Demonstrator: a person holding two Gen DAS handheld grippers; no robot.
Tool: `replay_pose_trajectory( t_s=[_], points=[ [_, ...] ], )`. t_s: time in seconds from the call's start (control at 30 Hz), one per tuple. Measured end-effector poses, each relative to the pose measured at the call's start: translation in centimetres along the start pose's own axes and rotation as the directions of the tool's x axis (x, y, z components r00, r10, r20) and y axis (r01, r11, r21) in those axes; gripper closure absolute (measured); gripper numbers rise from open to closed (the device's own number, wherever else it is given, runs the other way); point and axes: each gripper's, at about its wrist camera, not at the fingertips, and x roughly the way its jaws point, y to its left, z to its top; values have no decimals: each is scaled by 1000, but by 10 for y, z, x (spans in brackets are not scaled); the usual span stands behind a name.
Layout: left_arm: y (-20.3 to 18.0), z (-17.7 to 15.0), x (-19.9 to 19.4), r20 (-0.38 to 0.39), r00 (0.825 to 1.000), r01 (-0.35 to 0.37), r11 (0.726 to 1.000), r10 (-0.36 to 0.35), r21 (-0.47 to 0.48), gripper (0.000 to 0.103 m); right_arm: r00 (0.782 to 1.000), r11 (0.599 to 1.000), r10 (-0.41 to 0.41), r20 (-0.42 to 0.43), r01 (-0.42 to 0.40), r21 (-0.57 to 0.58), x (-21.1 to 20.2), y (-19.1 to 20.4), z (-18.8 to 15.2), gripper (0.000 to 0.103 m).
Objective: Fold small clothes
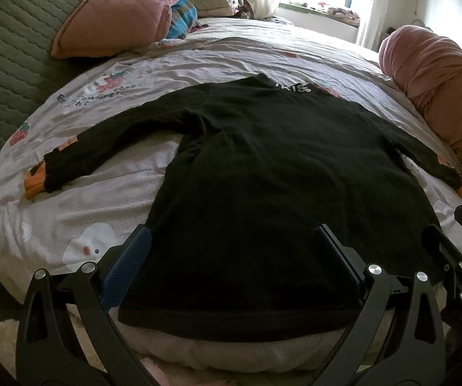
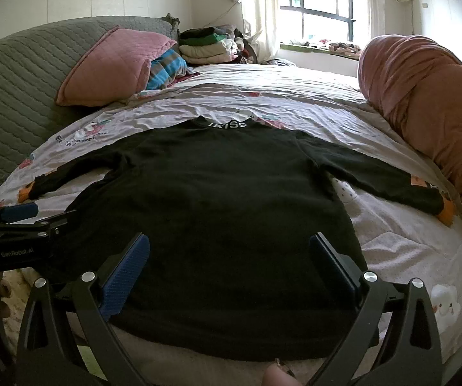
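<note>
From my left wrist view, the black long-sleeved top (image 1: 263, 167) lies flat on the bed (image 1: 231, 58), hem toward me, collar away, both sleeves spread outward. My left gripper (image 1: 231, 257) has its jaws spread wide and holds nothing; it sits over the hem end of the body, left of centre. At the right edge I see part of my right gripper (image 1: 456, 251), also spread. I judge the fold has not begun. To do it well I would take the left sleeve (image 1: 102, 148) near its orange cuff (image 1: 33, 186), pinch one layer cleanly without catching the sheet, and carry it across the body so the edge lands straight.

From my right wrist view, the same top (image 2: 214, 199) fills the middle, and my right gripper (image 2: 229, 263) is spread wide over the hem, empty. The right sleeve (image 2: 375, 177) runs out toward the rolled pink quilt (image 2: 423, 96); I would fold it inward the same way, keeping it clear of the quilt. My left gripper (image 2: 22, 215) shows at the left edge.

I see no box or basket in either view; a stack of folded clothes (image 2: 211, 45) sits loose at the far corner of the bed, beside a pink pillow (image 2: 112, 67).
</note>
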Motion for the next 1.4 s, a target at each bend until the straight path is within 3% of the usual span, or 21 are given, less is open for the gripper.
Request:
replay_pose_trajectory(
  t_s=[0.67, 1.07, 1.4],
  points=[
    [-7, 20, 22, -19, 1000, -2, 1000, 2, 18, 9, 1000, 999, 15, -18, -14, 43, 26, -16, 18, 4],
    [-21, 57, 47, -18, 1000, 4, 1000, -4, 23, 9, 999, 988, 6, -38, 0, 152, 56, -59, 51, 4],
    [-31, 88, 71, -48, 998, 37, 999, -35, 34, 9, 996, 954, -73, -55, 85, 287, 75, -121, 64, 4]
  ],
)
